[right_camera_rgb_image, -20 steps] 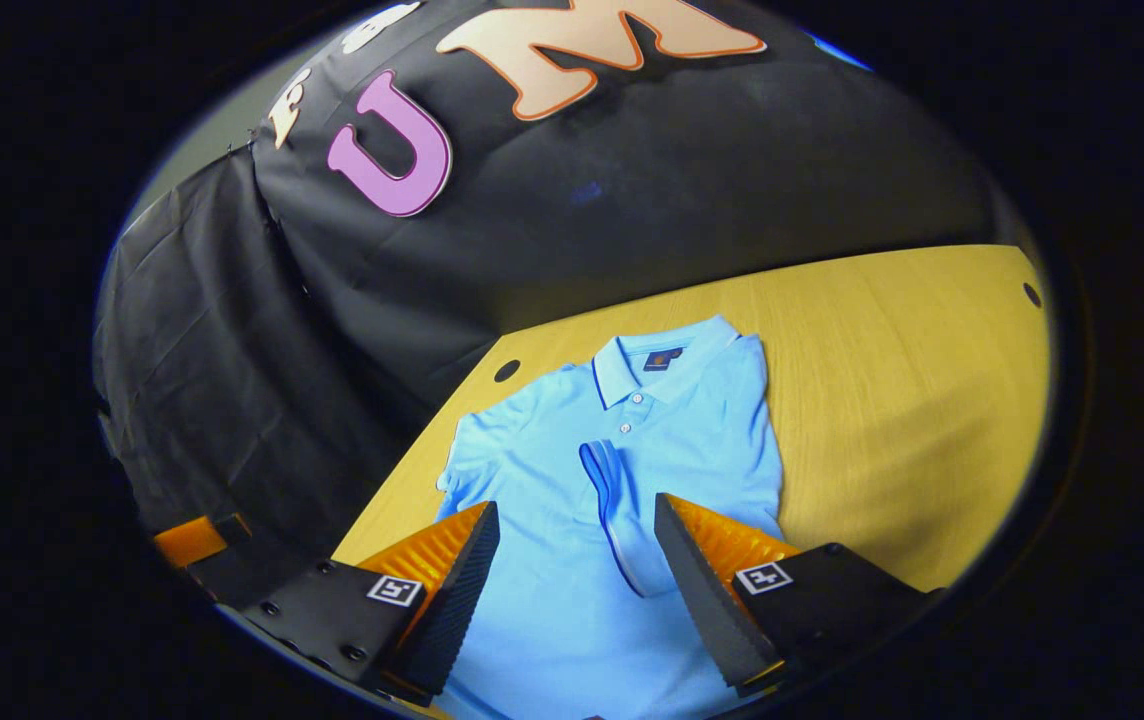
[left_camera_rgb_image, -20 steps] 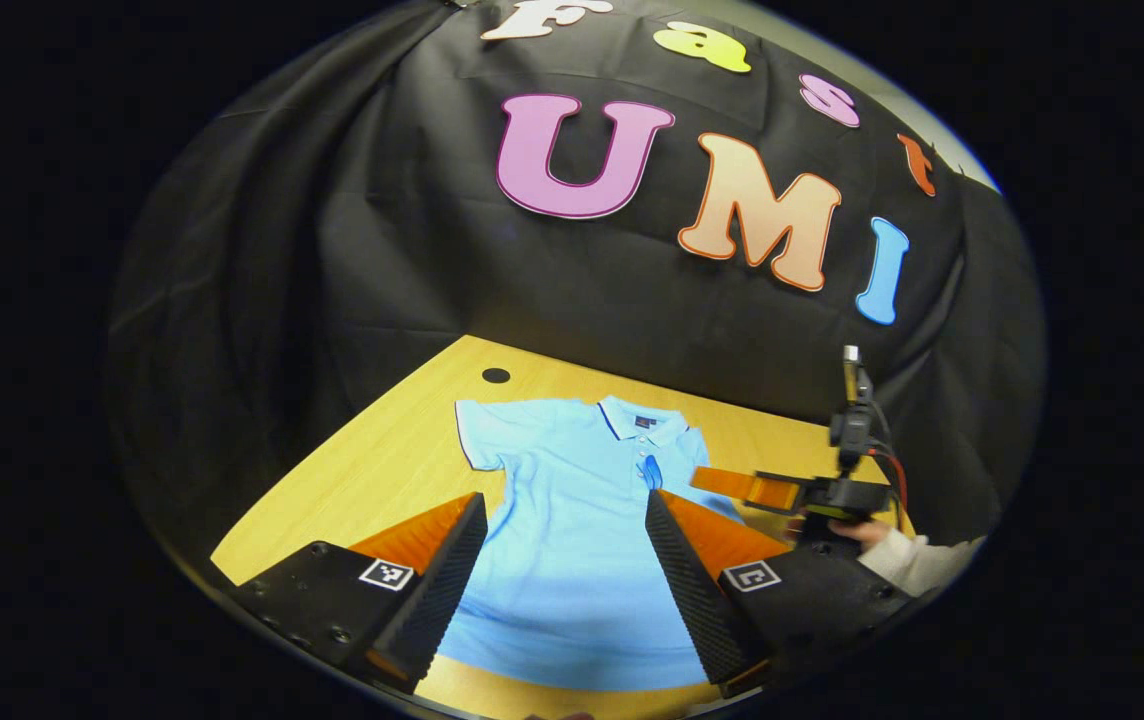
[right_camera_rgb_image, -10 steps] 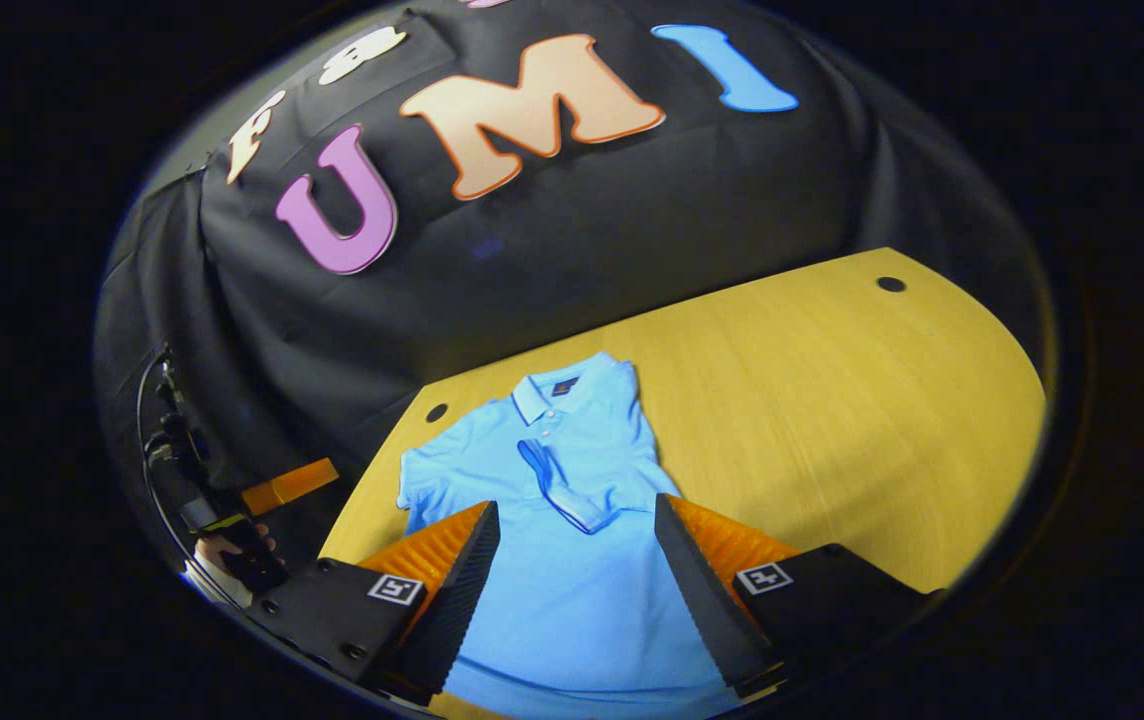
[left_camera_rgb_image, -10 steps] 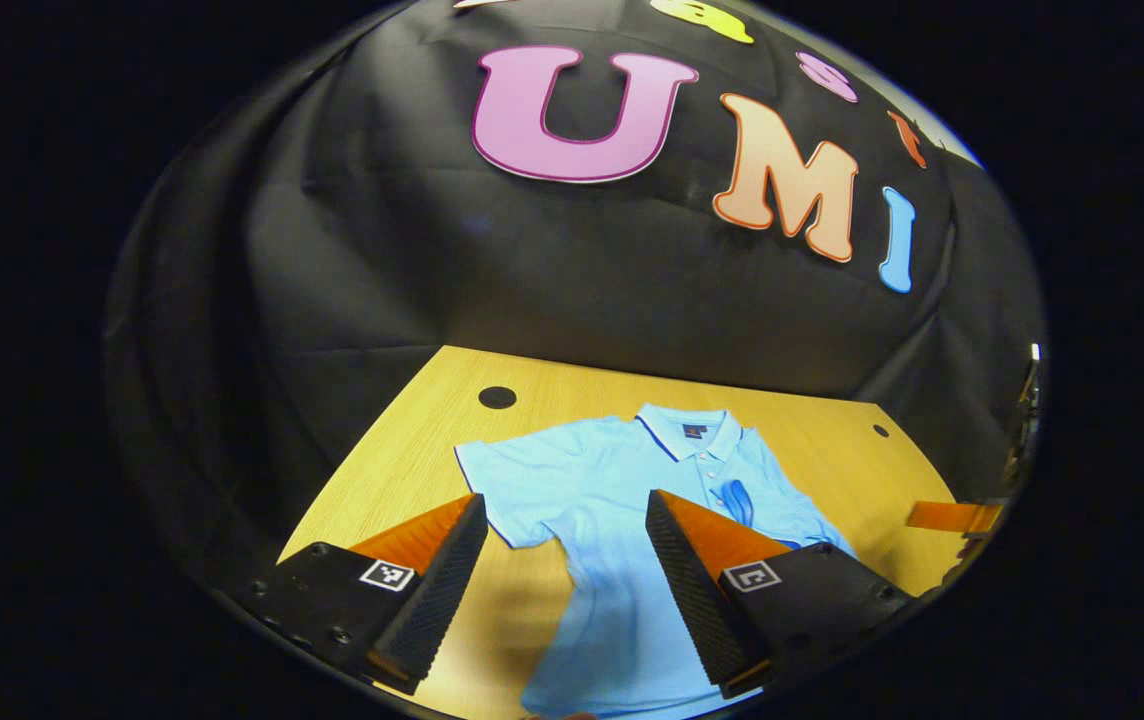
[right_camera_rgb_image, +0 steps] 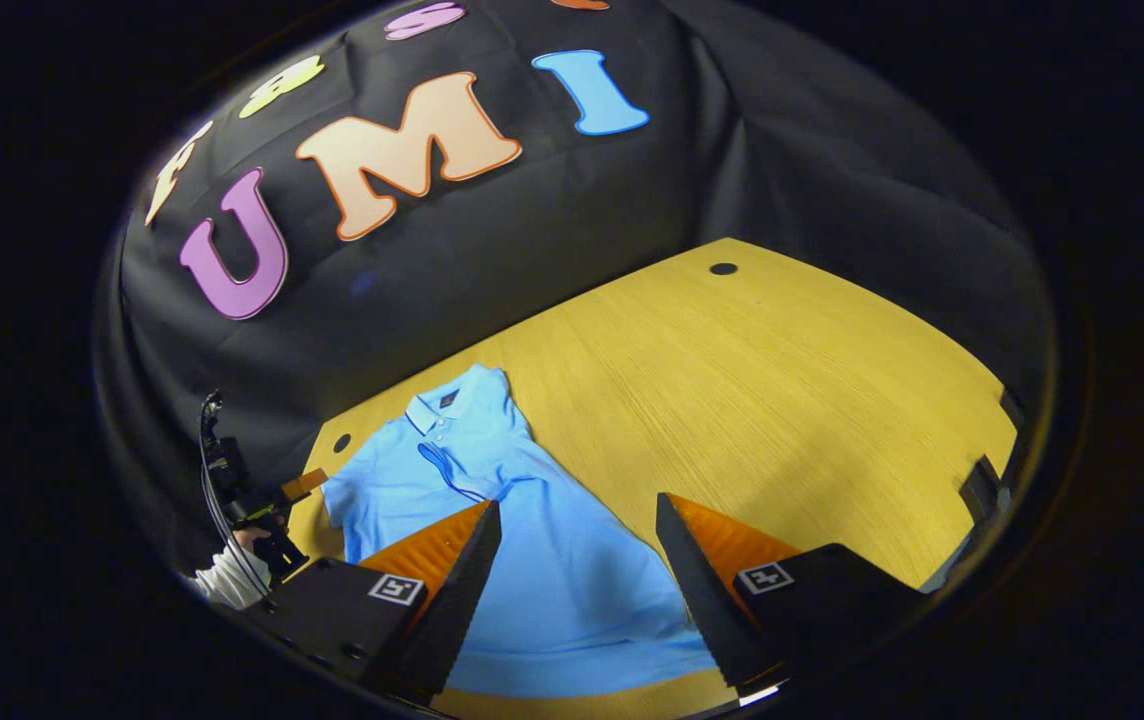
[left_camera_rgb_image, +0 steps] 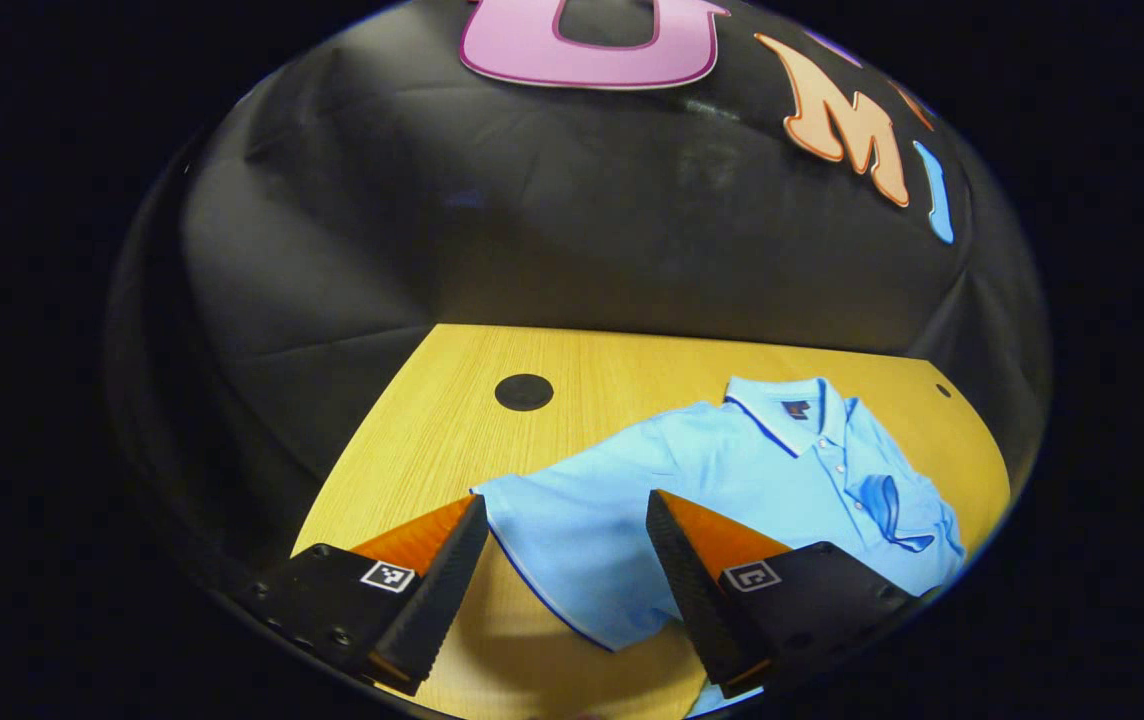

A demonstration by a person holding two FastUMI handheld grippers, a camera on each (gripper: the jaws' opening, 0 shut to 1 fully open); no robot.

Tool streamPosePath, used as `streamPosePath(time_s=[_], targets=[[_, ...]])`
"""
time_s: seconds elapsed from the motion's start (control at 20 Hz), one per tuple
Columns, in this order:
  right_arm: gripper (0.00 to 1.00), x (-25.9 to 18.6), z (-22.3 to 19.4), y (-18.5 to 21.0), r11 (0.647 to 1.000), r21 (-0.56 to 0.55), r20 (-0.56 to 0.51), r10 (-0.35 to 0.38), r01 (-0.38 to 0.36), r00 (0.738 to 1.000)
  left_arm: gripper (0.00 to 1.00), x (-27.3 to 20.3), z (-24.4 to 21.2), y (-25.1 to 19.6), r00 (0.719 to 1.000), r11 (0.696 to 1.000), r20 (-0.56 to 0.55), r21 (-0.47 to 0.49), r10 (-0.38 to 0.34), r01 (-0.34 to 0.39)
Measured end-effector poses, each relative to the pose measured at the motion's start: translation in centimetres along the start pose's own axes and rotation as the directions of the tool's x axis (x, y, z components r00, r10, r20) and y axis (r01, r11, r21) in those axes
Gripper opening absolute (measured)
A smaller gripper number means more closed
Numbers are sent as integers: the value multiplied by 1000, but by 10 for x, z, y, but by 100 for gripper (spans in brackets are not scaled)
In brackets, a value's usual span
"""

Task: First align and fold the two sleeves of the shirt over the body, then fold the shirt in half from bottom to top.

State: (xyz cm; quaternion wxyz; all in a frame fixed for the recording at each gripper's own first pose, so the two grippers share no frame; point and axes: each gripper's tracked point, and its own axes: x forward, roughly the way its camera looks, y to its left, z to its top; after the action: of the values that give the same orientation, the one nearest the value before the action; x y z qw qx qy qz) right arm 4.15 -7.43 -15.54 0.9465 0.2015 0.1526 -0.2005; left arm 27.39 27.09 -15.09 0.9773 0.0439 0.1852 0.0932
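The light blue short-sleeved polo shirt (left_camera_rgb_image: 732, 470) lies face up and flat on the yellow wood-grain worktop (left_camera_rgb_image: 452, 420), collar toward the black cloth wall. One sleeve (left_camera_rgb_image: 887, 505) is already folded over the chest, its dark-trimmed cuff lying beside the button placket. The other sleeve (left_camera_rgb_image: 552, 520) lies spread outward on the worktop, unfolded.

The left claw (left_camera_rgb_image: 562, 560) is spread wide and empty, poised over the outstretched sleeve, with the cuff edge lying between its fingers in the left gripper view. Whether it touches the cloth cannot be told. The right claw (right_camera_rgb_image: 577, 570) is likewise spread and empty, above the lower body of the shirt near the hem (right_camera_rgb_image: 582, 680). In the right gripper view, the left claw shows farther off in a person's hand (right_camera_rgb_image: 232, 570) at the shirt's sleeve side.

Judged step in hand: folding the second sleeve. To do it well, the left claw should pinch the cuff at its outer edge, taking one layer only, lift just enough to clear the body, and lay the sleeve across the chest to match the folded one. The shoulder line should stay put; dragging would skew the collar.
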Motion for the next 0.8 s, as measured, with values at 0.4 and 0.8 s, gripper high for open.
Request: streamPosePath(time_s=[0.4, 0.8], targets=[[98, -15, -17, -13, 996, 28, -2, -85, 85, 996, 89, 20, -19, 1, 997, 999, -72, 28, -21, 23], [97, -10, -22, 8, 999, 19, -10, -44, 44, 999, 25, 25, -19, -10, 998, 1000, -63, 8, -20, 21]])
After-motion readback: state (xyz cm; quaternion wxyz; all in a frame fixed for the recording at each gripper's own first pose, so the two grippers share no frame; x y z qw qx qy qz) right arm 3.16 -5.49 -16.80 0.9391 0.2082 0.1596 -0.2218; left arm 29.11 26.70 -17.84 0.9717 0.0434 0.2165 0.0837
